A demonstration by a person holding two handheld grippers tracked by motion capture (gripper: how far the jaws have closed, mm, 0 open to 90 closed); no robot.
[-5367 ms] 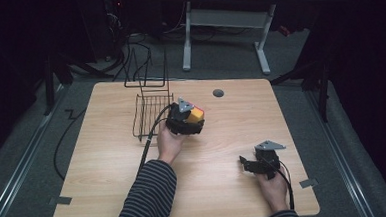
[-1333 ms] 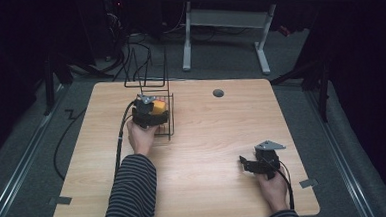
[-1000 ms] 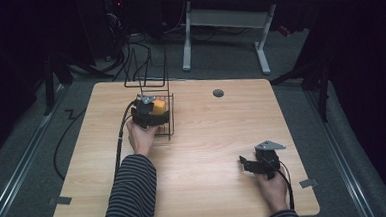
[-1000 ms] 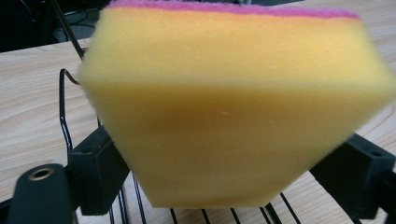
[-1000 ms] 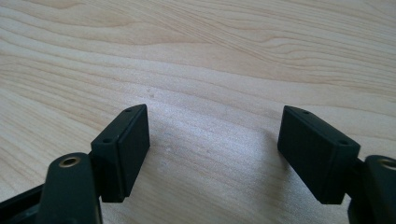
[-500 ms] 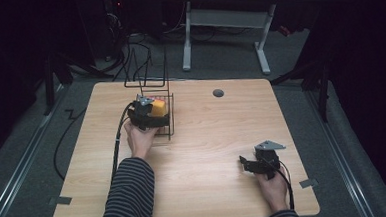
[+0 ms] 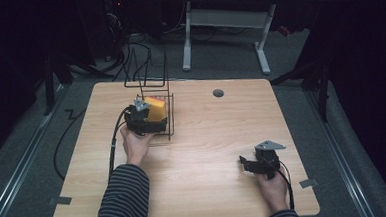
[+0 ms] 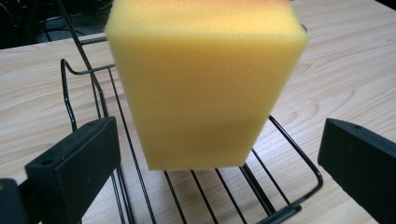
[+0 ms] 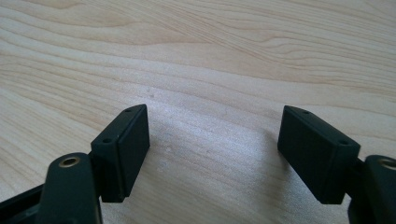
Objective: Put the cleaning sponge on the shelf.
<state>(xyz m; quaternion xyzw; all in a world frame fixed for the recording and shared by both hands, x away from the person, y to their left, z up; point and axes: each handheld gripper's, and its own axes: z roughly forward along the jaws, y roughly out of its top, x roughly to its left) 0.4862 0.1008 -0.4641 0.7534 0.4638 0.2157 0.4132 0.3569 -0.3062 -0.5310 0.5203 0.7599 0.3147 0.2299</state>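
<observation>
In the high view the left tool (image 7: 154,121) sat at the near edge of the black wire rack (image 7: 169,109) in the upper left of the wooden surface (image 7: 207,138), and the yellow sponge (image 7: 156,107) stood on end inside that rack, just beyond the tool. The left gripper view gave the relation the next move likely turns on: the sponge (image 8: 201,84) stood straight ahead of the left tool (image 8: 219,158), its long axis upright on the rack's wires (image 8: 210,191), with a clear gap between each sponge face and each black jaw. The jaws had just been opening and stood wide, pressing on nothing, so the sponge looked released into the rack; a straight pull back toward the bottom of the frame would probably clear it without tipping it. The left hand was plainly the nearer; the right tool (image 7: 248,164) lay well apart at the lower right. The right gripper view showed that tool (image 9: 212,140) with jaws spread wide over bare wood grain, holding nothing. The high view alone placed the rack on the surface; the left gripper view alone showed the gaps beside the sponge.
</observation>
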